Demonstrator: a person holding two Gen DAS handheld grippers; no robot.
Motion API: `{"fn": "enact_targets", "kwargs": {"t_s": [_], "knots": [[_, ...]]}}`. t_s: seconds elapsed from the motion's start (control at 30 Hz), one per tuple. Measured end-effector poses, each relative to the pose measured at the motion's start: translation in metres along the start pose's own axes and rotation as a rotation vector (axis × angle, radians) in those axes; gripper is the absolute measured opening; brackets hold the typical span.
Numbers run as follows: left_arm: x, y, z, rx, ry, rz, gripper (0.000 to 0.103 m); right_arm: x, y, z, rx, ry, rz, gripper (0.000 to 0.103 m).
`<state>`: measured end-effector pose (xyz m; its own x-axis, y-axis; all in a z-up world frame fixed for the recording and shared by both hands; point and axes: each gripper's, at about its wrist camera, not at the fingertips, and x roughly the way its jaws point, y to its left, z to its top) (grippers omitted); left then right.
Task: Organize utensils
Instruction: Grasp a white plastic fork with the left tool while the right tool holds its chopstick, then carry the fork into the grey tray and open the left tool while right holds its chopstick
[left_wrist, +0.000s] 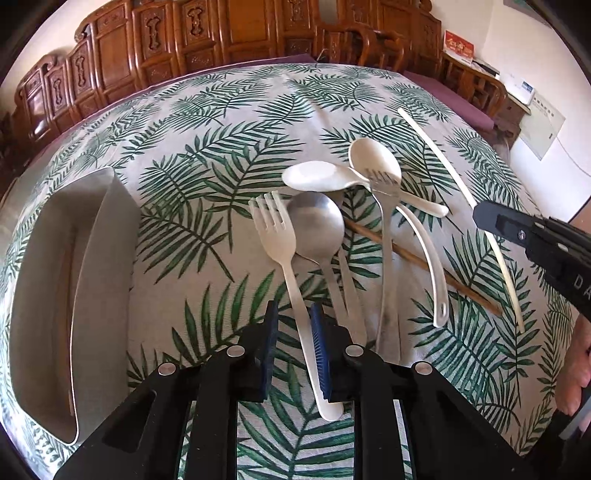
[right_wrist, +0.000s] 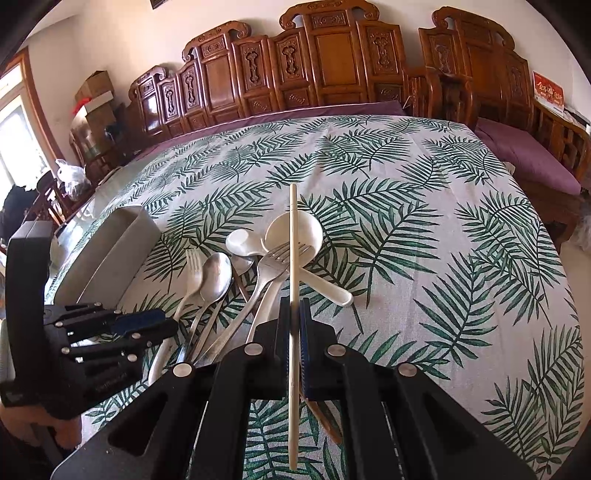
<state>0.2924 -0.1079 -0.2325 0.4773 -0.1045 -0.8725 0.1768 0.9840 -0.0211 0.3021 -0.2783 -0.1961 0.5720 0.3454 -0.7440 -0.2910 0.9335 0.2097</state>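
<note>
Carved wooden panels (right_wrist: 332, 70) back a table under a palm-leaf tablecloth (left_wrist: 207, 155). At far left sits the grey organizer tray (left_wrist: 99, 258). Our left gripper (left_wrist: 293, 343) is spread around the white plastic fork (left_wrist: 291, 273) handle; we should centre it before squeezing. Next come the steel spoon (left_wrist: 317, 225) and steel fork (left_wrist: 384, 229). Our right gripper (right_wrist: 294, 328) pinches the pale chopstick (right_wrist: 293, 295); let's hold it level.
</note>
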Motion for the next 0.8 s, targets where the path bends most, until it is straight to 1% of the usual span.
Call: {"fn": "enact_targets", "kwargs": {"t_s": [0.27, 0.37, 0.4, 0.43, 0.5, 0.6, 0.8], "knots": [[0.012, 0.0, 0.006, 0.005, 0.02, 0.01, 0.017, 0.003, 0.003, -0.001, -0.011, 0.008, -0.002, 0.006], [0.014, -0.001, 0.008, 0.013, 0.014, 0.019, 0.017, 0.004, 0.004, -0.002, -0.013, 0.01, -0.002, 0.006], [0.014, 0.0, 0.009, 0.01, 0.015, 0.016, 0.016, 0.004, 0.004, -0.002, -0.013, 0.011, -0.002, 0.006], [0.014, 0.001, 0.008, 0.009, 0.014, 0.019, 0.01, 0.004, 0.004, -0.002, -0.013, 0.012, -0.003, 0.006], [0.013, 0.005, 0.008, 0.004, 0.016, 0.018, 0.007, 0.004, 0.006, -0.002, -0.016, 0.012, 0.0, 0.006], [0.009, 0.011, 0.006, -0.001, 0.017, 0.006, 0.006, 0.005, 0.01, -0.003, -0.026, 0.016, 0.002, 0.006], [-0.018, 0.02, 0.006, 0.036, -0.032, 0.009, 0.006, 0.006, 0.025, -0.004, -0.062, 0.021, 0.01, 0.006]]}}
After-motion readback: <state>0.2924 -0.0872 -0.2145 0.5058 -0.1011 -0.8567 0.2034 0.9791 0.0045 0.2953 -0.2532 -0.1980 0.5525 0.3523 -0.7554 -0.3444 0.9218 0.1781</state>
